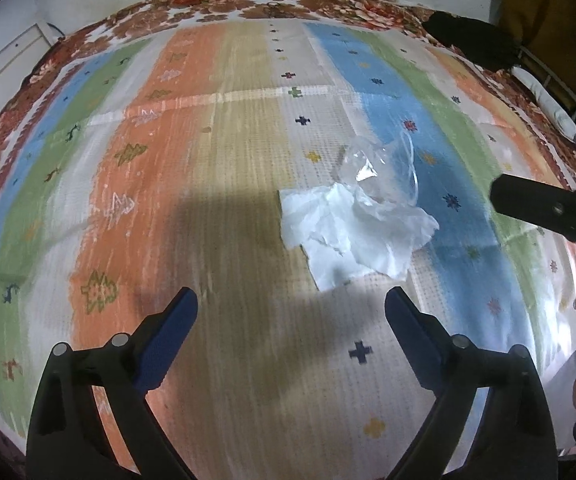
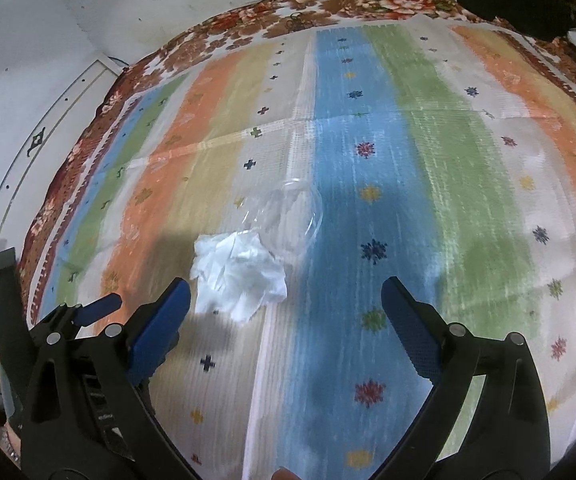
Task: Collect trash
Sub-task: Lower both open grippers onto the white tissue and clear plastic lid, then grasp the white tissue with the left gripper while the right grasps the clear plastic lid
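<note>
My left gripper (image 1: 291,304) sits closest to the lens, its two blue-padded fingers (image 1: 164,338) spread wide with nothing between them, hanging over the tan and white stripes of the striped mat (image 1: 216,168). My right gripper (image 2: 286,296) is released just the same, jaws parted and bare, above the white and blue stripes.

The trash lies near the middle of the mat, well away from every edge. A crumpled white tissue (image 1: 351,232) rests on the white stripe, spilling a little onto the blue one. Touching it on the far side is a piece of clear plastic (image 1: 383,168), crinkled and see-through, partly overlapping the tissue's far edge; I cannot tell whether it is a bag or a wrapper. From my left wrist view both pieces are ahead and slightly right of the open fingers, not touched by them. From my right wrist view the tissue (image 2: 240,276) is just beside the tip of the left-hand finger, apart from it, with the plastic (image 2: 291,212) beyond.

The mat covers a floral blanket (image 1: 248,4) whose brown-red border shows along the far and left edges. A dark bundle (image 1: 471,44) sits at the far right corner. My left gripper also appears low on the left in the right wrist view.
</note>
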A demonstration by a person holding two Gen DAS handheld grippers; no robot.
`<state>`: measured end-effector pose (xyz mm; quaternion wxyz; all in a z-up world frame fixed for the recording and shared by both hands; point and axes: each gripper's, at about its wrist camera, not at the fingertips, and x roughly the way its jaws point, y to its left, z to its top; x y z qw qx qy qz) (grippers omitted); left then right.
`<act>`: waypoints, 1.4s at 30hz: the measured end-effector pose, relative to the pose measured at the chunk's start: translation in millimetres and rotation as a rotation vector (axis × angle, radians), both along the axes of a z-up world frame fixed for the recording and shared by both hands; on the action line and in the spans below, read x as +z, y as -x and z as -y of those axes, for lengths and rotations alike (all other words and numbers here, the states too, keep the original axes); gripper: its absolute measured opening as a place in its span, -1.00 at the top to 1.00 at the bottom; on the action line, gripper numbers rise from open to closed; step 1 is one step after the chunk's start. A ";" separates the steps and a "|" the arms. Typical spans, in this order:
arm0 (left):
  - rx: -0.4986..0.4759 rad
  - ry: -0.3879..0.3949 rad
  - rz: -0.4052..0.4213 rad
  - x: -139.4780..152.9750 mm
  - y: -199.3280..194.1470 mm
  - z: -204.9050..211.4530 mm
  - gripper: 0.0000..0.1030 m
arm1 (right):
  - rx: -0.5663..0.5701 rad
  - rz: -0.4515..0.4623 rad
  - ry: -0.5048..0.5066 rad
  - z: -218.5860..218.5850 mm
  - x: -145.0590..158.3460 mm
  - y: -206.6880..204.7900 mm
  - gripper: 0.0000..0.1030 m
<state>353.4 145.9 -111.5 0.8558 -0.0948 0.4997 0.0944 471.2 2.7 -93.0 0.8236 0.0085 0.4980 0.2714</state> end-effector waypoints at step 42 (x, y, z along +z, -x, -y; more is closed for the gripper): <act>-0.004 0.020 -0.017 -46.2 -53.8 -0.4 0.89 | 0.032 -0.057 0.033 -54.5 -49.0 -53.0 0.88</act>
